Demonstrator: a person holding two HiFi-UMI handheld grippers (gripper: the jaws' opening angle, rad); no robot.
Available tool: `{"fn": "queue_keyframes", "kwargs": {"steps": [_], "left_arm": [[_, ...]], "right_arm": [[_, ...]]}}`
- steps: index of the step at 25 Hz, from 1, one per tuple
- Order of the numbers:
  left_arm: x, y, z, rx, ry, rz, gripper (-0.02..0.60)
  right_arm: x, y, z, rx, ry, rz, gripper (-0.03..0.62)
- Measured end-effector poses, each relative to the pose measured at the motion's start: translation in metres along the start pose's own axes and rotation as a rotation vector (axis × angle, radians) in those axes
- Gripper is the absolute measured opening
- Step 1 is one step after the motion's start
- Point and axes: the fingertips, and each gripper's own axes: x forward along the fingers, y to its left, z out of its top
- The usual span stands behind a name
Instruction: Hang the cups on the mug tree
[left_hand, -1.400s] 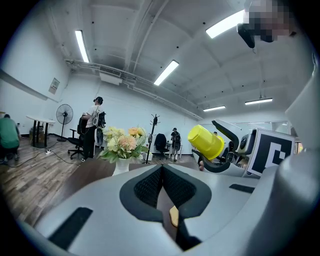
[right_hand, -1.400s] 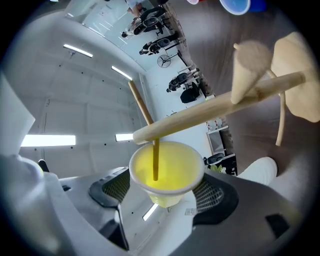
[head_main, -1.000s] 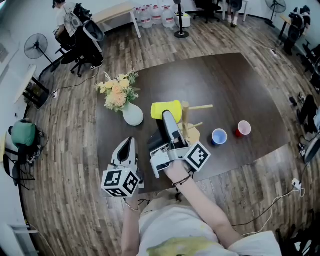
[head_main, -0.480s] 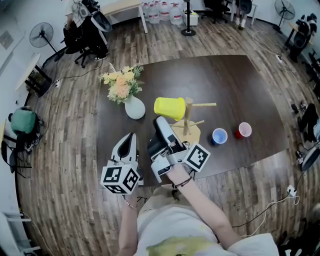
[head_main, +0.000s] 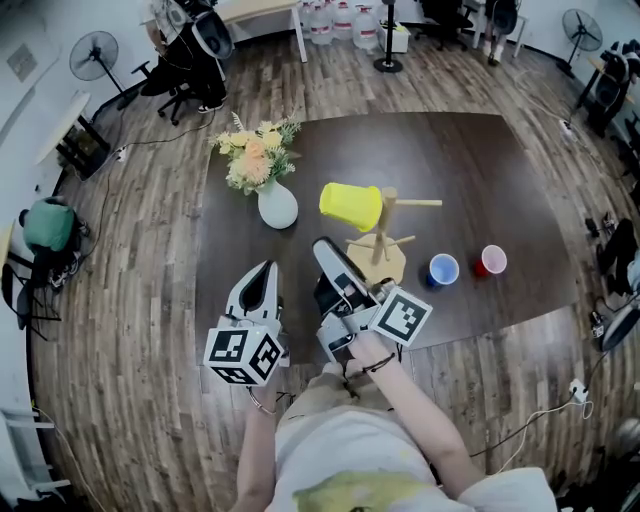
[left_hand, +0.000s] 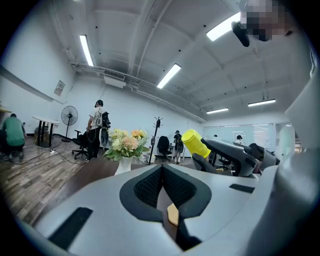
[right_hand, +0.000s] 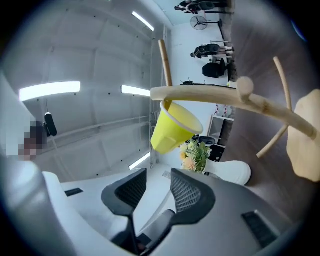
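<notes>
A yellow cup (head_main: 350, 205) hangs mouth-first on the left peg of the wooden mug tree (head_main: 386, 232). In the right gripper view the yellow cup (right_hand: 172, 127) sits on the peg (right_hand: 210, 95) ahead of the jaws. My right gripper (head_main: 327, 252) is a short way in front of the cup and apart from it, and its jaws are closing with nothing between them. A blue cup (head_main: 443, 269) and a red cup (head_main: 491, 260) stand upright to the right of the tree's base. My left gripper (head_main: 262, 274) hovers near the table's front edge, shut and empty.
A white vase of flowers (head_main: 277, 207) stands left of the mug tree on the dark table (head_main: 480, 170). Wood floor surrounds the table. Office chairs, fans and people are far off at the room's edges.
My right gripper has drawn back from the yellow cup toward me. The cup stays hanging on the peg. The left gripper has hardly moved.
</notes>
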Motion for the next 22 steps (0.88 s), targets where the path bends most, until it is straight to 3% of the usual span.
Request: {"fn": "queue_keyframes", "kwargs": {"steps": [8,17,22], "left_arm": [[-0.003,-0.001,0.000,0.007,0.004,-0.037,0.023],[-0.006,-0.008,-0.011,0.029,0.037,-0.116,0.023],[-0.008,-0.014,-0.024,0.035,0.060,-0.168,0.023]], "right_arm": [[-0.017,-0.008,-0.011,-0.298,0.143,-0.113,0.050],[-0.045,-0.022,-0.020,-0.597,0.255,-0.242,0.029],[-0.063,-0.031,-0.018,-0.688,0.264,-0.325,0.023]]}}
